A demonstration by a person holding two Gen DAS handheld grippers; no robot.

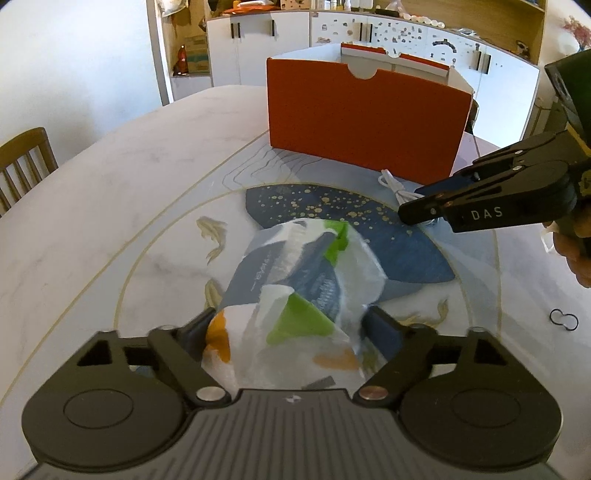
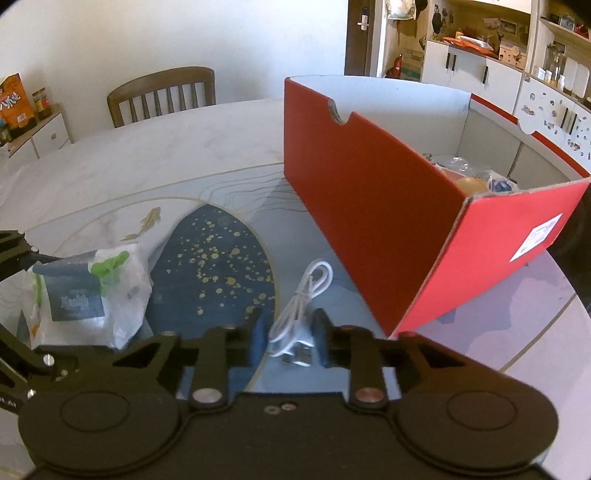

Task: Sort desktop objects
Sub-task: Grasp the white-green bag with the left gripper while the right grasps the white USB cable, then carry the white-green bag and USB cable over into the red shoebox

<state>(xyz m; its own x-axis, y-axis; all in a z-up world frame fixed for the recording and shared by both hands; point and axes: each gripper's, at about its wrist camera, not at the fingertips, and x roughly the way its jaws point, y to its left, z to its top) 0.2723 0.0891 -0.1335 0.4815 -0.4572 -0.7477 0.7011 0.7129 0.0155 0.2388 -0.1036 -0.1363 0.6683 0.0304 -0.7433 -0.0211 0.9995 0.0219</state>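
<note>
My left gripper point(image 1: 286, 325) is shut on a crumpled white plastic bag point(image 1: 295, 280) with blue, green and orange print, held over the table; the bag also shows in the right wrist view point(image 2: 88, 295). My right gripper point(image 2: 290, 338) has its jaws around the plug end of a coiled white USB cable point(image 2: 299, 314) lying on the table; the blue pads sit close at both sides of it. The cable shows in the left wrist view point(image 1: 397, 186) by the right gripper point(image 1: 421, 203). An open red cardboard box point(image 2: 388, 206) with several small items inside stands behind.
The round marble table has a dark blue gold-speckled patch point(image 2: 218, 266). A black hair tie point(image 1: 564, 320) lies at the right on the table. A wooden chair point(image 2: 162, 94) stands at the far side. White cabinets point(image 1: 332, 33) line the wall.
</note>
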